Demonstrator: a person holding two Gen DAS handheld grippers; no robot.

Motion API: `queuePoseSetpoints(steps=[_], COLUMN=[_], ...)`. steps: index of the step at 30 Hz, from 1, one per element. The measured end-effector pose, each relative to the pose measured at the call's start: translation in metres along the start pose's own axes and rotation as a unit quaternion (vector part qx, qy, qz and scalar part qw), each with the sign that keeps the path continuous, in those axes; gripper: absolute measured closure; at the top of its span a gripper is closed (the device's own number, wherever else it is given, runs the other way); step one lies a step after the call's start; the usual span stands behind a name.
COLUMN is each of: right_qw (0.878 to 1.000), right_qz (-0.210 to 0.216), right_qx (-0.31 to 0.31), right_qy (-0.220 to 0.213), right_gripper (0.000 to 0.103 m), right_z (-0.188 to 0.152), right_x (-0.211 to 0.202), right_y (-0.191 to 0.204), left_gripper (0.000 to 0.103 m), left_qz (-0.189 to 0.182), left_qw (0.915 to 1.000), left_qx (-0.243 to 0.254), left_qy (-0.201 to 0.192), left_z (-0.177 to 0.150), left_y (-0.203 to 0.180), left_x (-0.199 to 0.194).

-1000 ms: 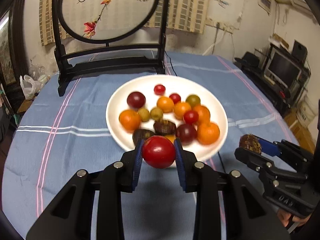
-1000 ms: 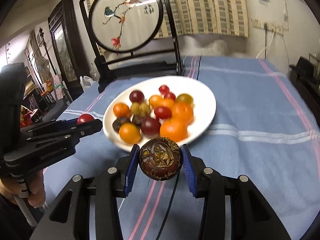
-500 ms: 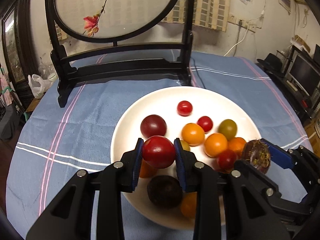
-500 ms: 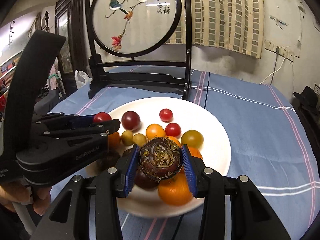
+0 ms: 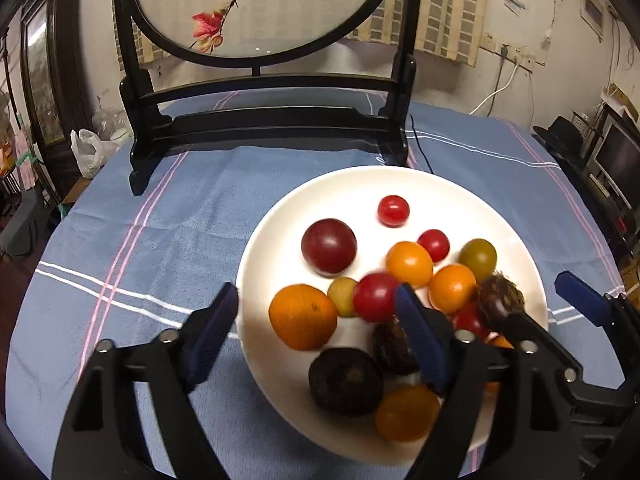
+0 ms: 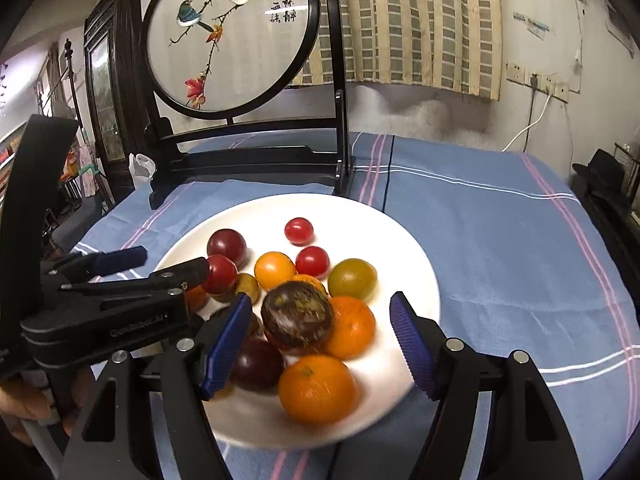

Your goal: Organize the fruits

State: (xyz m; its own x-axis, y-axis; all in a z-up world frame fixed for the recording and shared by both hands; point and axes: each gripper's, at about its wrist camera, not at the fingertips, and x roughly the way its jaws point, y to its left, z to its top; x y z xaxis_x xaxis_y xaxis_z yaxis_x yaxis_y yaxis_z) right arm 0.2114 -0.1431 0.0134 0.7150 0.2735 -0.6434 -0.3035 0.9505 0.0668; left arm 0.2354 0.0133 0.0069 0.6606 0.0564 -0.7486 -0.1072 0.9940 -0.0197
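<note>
While both tools spread their jaws, I see the white plate point(image 5: 516, 216) on the blue-clothed desk point(image 5: 168, 216) carrying all the fruit. My left tool point(image 5: 316, 332) is opening, pads apart, and the red tomato point(image 5: 376, 297) lies beside its right pad among the pile, gripped by nothing. My right tool point(image 6: 320, 340) is opening too, and the brown mottled fruit point(image 6: 297, 316) sits free on top of the heap between its pads. I count about five orange fruits, four red tomatoes, two greenish ones, one maroon plum point(image 5: 329, 245), and at least three dark ones near the plate's front; some are hidden, so the dark count is uncertain. One round painted screen point(image 6: 234, 34) stands behind the plate.
</note>
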Motion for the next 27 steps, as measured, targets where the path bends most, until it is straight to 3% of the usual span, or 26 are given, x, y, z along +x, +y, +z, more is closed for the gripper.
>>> queuePoseSetpoints(steps=[7, 15, 27], right_qw=[1.000, 1.000, 0.999], right_qz=[0.006, 0.010, 0.003], right_qx=[0.014, 0.011, -0.004], right_qy=[-0.004, -0.003, 0.041], right_gripper=[0.024, 0.020, 0.015], right_z=[-0.017, -0.043, -0.094], right_x=[-0.027, -0.057, -0.071], right_y=[-0.009, -0.007, 0.004], left_gripper=[0.014, 0.013, 0.010], left_qz=[-0.009, -0.018, -0.019], left_qw=[0.9999, 0.9998, 0.9997], left_qx=[0.001, 0.007, 0.012], left_qy=[-0.010, -0.008, 0.002], left_z=[-0.020, -0.059, -0.108], left_y=[0.000, 0.006, 0.008], left_x=[-0.028, -0.056, -0.085])
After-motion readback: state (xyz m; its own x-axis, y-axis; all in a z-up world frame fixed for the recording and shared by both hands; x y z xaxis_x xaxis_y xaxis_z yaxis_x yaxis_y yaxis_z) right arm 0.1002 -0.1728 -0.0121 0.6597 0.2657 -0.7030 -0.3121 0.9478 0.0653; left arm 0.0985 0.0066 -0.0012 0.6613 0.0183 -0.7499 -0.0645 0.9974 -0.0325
